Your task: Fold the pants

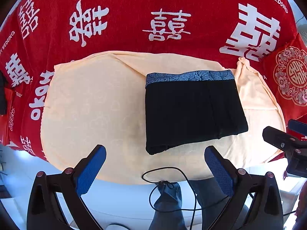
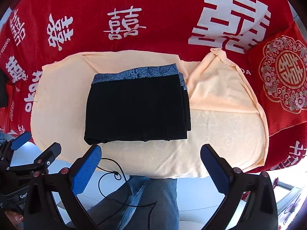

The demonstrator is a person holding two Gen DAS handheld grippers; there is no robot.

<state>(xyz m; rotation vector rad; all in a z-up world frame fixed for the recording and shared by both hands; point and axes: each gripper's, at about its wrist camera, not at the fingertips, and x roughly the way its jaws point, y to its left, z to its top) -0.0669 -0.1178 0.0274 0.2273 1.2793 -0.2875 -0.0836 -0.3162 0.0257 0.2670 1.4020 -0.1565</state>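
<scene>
One folded pair of black pants (image 2: 137, 109), one cream towel (image 2: 220, 126), one red blanket (image 2: 153, 3), one red cushion (image 2: 284, 76), two hand-held grippers, left hand-held gripper (image 1: 155, 164), right hand-held gripper (image 2: 151, 163)

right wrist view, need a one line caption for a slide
Folded black pants with a blue patterned waistband lie on a cream towel over a red wedding blanket; the open right gripper hovers short of them.

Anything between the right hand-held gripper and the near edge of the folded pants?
Only bare cream towel lies between the right hand-held gripper and the folded pants, seen in the right wrist view.
</scene>
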